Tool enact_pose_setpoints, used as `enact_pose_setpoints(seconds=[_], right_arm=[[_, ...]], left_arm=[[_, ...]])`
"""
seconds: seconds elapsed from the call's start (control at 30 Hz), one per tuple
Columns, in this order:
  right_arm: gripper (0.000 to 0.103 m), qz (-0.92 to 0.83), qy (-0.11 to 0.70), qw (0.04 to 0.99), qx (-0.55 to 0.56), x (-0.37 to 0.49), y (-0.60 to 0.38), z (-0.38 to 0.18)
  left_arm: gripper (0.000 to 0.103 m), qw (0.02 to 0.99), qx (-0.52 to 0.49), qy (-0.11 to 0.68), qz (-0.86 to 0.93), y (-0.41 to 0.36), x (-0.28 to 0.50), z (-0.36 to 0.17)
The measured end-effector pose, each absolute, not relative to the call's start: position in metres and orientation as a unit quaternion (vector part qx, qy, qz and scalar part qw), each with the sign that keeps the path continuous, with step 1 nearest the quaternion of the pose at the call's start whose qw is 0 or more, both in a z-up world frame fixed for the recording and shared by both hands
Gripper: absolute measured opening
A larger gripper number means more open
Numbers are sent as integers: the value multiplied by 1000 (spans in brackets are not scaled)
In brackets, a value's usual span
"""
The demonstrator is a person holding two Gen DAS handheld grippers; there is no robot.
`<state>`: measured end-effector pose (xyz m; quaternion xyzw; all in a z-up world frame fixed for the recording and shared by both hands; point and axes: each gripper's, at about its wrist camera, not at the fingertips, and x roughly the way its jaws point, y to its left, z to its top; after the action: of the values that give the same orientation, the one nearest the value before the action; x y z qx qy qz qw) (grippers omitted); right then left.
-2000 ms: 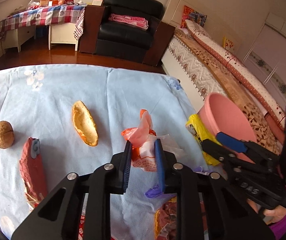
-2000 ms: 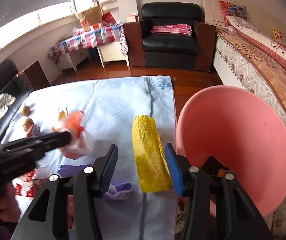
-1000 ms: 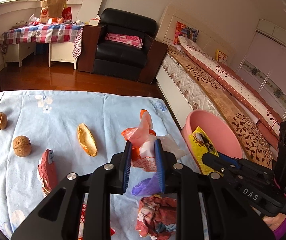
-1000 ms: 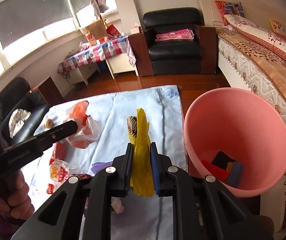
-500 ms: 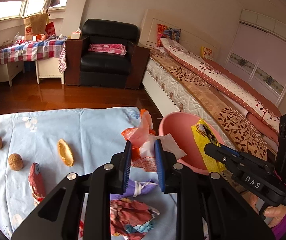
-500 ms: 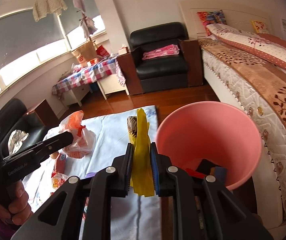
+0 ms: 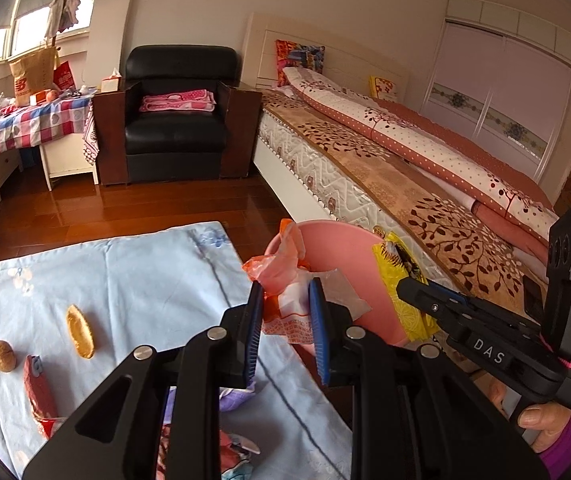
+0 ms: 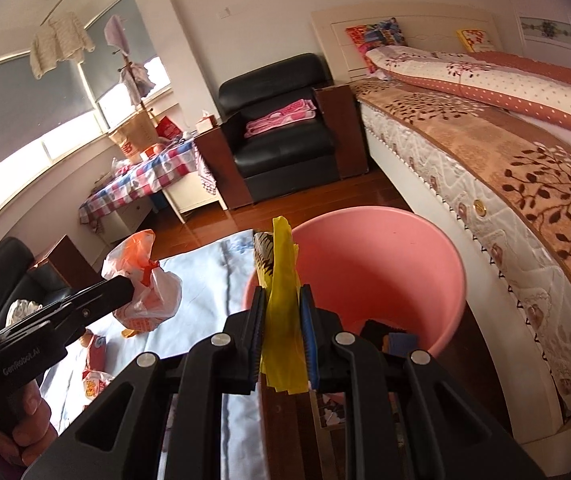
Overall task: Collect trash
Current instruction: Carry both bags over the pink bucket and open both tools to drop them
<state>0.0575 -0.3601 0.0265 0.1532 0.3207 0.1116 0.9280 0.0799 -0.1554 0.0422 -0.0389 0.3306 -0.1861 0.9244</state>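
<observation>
My left gripper (image 7: 285,312) is shut on an orange and white plastic bag (image 7: 281,276), held in the air at the near rim of the pink bin (image 7: 349,252); the bag also shows in the right wrist view (image 8: 145,284). My right gripper (image 8: 281,320) is shut on a yellow wrapper (image 8: 281,280), held upright just above the near left rim of the pink bin (image 8: 385,264). In the left wrist view the yellow wrapper (image 7: 399,280) hangs over the bin's right side. Dark trash (image 8: 389,334) lies at the bin's bottom.
The table has a light blue cloth (image 7: 145,280). On it lie two walnuts (image 7: 2,355), an orange peel (image 7: 79,336), a red wrapper (image 7: 39,392), a purple scrap (image 7: 237,396) and a colourful crumpled wrapper (image 7: 233,456). A bed (image 8: 505,184) stands right of the bin.
Both grippers rose and moved right toward the bin, each carrying its piece. The right gripper closed on the yellow wrapper two seconds ago and lifted it off the cloth.
</observation>
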Motion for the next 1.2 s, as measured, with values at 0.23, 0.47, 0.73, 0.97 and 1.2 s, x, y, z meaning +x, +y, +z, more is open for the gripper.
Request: enact_pose_setpoints(seconds=[0.23, 0.47, 0.73, 0.97, 1.2], right_arm=[[17, 84, 322, 927, 175, 64, -379, 14], [17, 66, 331, 922, 191, 72, -395, -1], [17, 52, 339, 918, 201, 80, -407, -14], [17, 55, 345, 914, 206, 84, -408, -20], [18, 56, 349, 912, 205, 86, -407, -25]], left_arm=[[22, 917, -23, 346, -199, -180, 91, 30], [22, 908, 1, 361, -213, -206, 105, 15], [23, 898, 13, 377, -225, -227, 118, -4], [28, 894, 8, 383, -232, -234, 121, -12], [44, 894, -4, 383, -231, -232, 119, -11]])
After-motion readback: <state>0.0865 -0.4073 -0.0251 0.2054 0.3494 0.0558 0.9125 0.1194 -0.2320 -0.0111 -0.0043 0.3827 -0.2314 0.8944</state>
